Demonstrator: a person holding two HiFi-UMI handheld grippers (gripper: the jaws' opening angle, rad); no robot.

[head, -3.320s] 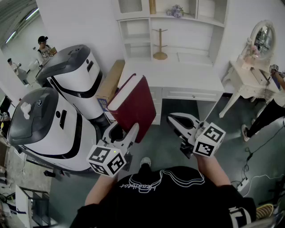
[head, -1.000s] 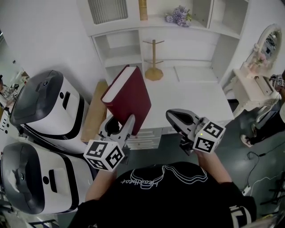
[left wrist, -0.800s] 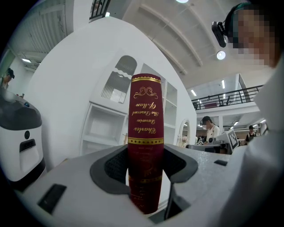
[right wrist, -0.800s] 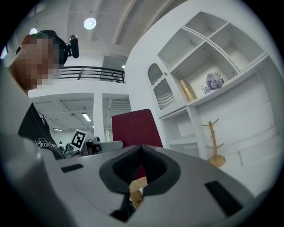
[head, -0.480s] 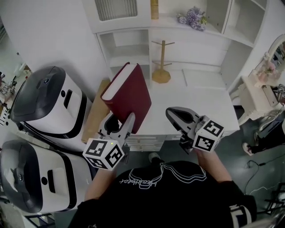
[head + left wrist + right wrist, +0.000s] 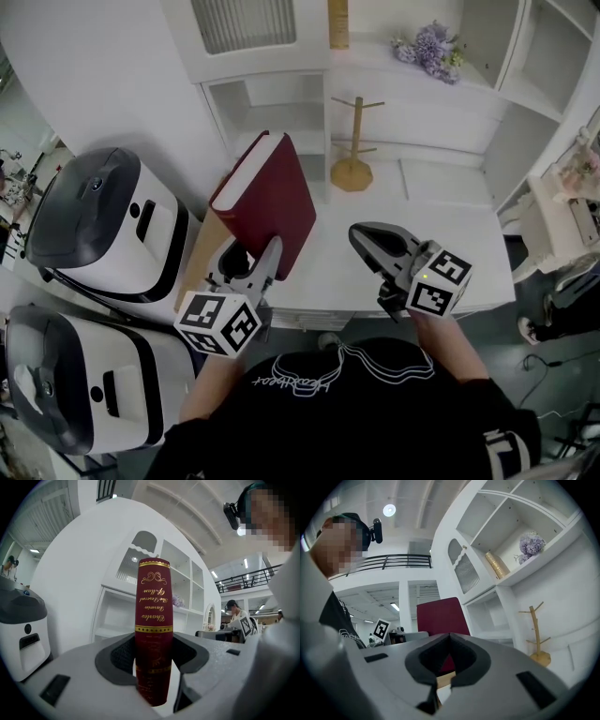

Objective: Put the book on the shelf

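Two grey-and-white machines (image 6: 103,220) stand well to the left of the wooden mug tree (image 6: 353,141). The mug tree sits on the white desk (image 6: 422,244), under white shelving (image 6: 267,28). Purple flowers (image 6: 429,45) rest on the shelf above and to the right of the mug tree. Your left gripper (image 6: 248,264) clamps the dark red book (image 6: 267,202) by its lower spine, holding it upright to the left of the mug tree. The book's gold spine lettering is upside down and too ornate to read. Your right gripper (image 6: 367,242), below the mug tree, has its jaws closed on nothing.
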